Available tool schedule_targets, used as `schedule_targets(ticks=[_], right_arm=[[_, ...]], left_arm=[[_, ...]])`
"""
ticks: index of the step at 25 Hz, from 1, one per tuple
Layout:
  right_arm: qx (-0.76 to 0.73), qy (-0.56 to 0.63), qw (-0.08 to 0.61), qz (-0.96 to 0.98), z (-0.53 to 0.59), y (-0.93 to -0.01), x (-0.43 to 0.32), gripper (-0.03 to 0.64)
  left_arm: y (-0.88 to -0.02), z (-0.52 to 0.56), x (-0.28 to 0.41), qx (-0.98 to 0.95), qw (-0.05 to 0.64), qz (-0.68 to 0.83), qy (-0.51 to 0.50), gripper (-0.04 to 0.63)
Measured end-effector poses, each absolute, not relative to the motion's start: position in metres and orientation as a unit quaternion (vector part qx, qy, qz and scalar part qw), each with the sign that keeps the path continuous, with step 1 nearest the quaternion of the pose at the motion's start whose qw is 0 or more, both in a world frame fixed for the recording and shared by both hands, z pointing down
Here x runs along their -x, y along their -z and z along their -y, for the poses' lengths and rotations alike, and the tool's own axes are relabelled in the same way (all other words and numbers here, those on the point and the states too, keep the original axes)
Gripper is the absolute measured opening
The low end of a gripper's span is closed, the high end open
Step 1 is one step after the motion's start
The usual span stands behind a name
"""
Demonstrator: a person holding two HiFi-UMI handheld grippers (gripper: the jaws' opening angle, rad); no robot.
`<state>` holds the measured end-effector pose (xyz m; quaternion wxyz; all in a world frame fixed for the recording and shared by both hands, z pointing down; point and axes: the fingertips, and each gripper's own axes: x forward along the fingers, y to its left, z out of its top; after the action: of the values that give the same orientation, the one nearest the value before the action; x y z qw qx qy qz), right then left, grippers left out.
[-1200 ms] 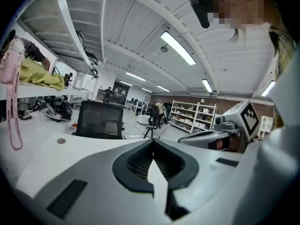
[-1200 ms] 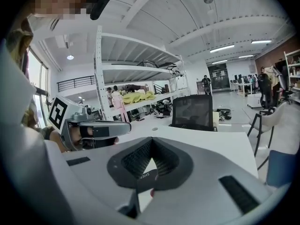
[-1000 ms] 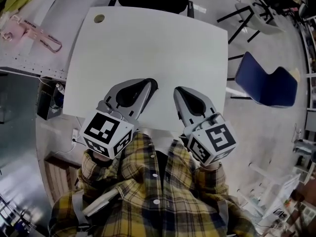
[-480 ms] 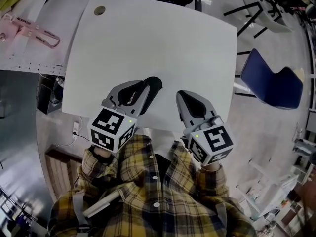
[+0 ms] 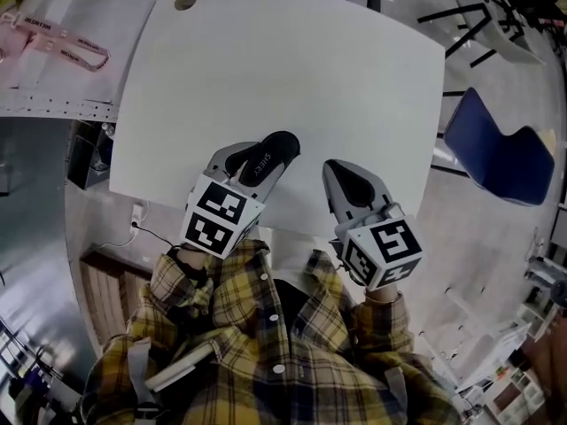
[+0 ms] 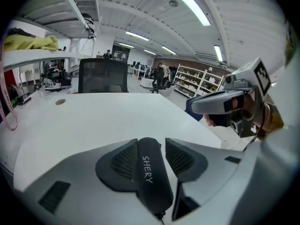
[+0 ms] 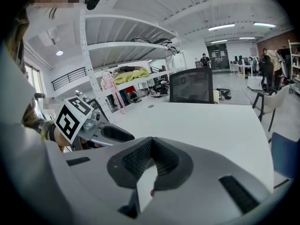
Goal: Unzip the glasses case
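Left claw [image 6: 151, 140] jaws just opening, glasses case [image 6: 152, 172] lying loose between; worth resting it flat on bench [image 5: 283, 69]. Right claw [image 7: 151, 142] clenched, empty.

Over the table's [image 5: 292, 78] near edge, left of its middle, the glasses case [image 6: 151, 172] lies between the jaws of the left gripper [image 5: 270, 153], which have just been opening. The right gripper [image 5: 344, 173] hangs over the same edge, just to the right. A cable hole [image 5: 185, 2] sits in the table's far left corner and an office chair [image 6: 103, 76] stands behind its far edge. A second chair [image 5: 500, 153] stands off its right side, and a lanyard [image 5: 58, 44] lies on the neighbouring desk [image 5: 53, 96] to its left.
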<state>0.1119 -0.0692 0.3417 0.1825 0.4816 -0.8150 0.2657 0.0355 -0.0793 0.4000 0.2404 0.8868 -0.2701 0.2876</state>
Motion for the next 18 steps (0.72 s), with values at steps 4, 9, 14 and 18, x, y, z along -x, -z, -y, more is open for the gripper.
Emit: schedule_targets(ticks=[4,9,14,18], right_arm=[[-0.481,-0.276,0.186,0.811,0.072,-0.355,-0.117,-0.002],[-0.472,-0.289,0.200,0.808,0.074,-0.375,-0.119,-0.002],[-0.453,-0.298,0.219,0.811,0.077,-0.394,-0.119,-0.002],[-0.431,-0.300,0.234,0.818,0.080,-0.408,-0.115,-0.002]], left_arm=[[-0.424,0.077,-0.039,-0.881,0.234,0.261,-0.317,0.197],[-0.446,0.075,-0.038,-0.873,0.222,0.263,-0.344,0.273],[-0.463,0.072,-0.043,-0.871,0.209,0.266,-0.357,0.296],[-0.468,0.070,-0.046,-0.872,0.217,0.268,-0.349,0.296]])
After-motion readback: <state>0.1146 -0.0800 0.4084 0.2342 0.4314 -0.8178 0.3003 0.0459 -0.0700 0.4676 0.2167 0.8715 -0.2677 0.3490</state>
